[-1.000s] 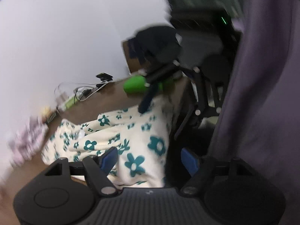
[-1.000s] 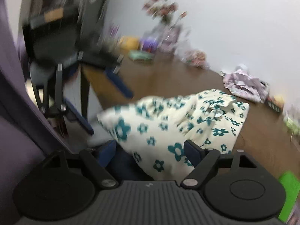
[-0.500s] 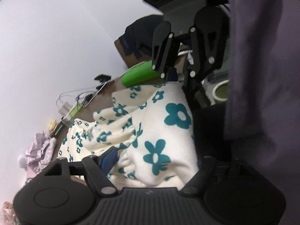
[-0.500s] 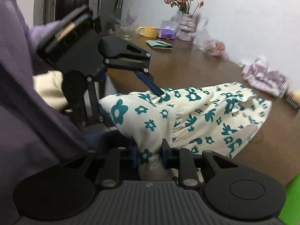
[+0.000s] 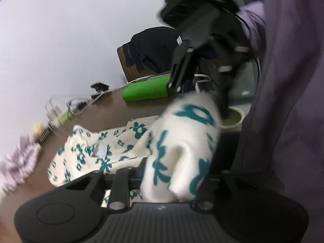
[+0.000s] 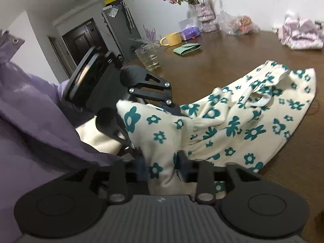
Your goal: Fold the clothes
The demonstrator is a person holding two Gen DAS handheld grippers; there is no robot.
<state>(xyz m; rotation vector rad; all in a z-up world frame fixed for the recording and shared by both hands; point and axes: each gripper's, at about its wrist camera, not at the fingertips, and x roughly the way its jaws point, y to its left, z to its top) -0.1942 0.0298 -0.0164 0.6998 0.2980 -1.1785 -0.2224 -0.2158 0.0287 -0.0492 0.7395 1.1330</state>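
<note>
A cream garment with teal flowers [image 6: 263,121] lies crumpled on the brown table [image 6: 212,64], its near edge pulled up off the front edge. My right gripper [image 6: 162,165] is shut on a bunched fold of that edge. In the left wrist view, my left gripper [image 5: 176,170] is shut on another bunch of the same garment [image 5: 182,141]; cloth hides its right finger. The two grippers are close together: the left one's body [image 6: 145,89] shows just beyond the held fold, and the right gripper's body [image 5: 182,70] hangs above the cloth.
A person's purple clothing [image 6: 30,111] fills the near side. On the table stand a glass [image 6: 147,56], a yellow mug [image 6: 172,38], a mint folded cloth [image 6: 186,48], a flower vase [image 6: 202,10], a pink clothes pile [image 6: 299,34], and a green block [image 5: 145,91] with cables.
Both grippers stood open a second ago. The right one shut on the garment's edge first, then the left one shut on it. The held edge now sits raised and bunched.
</note>
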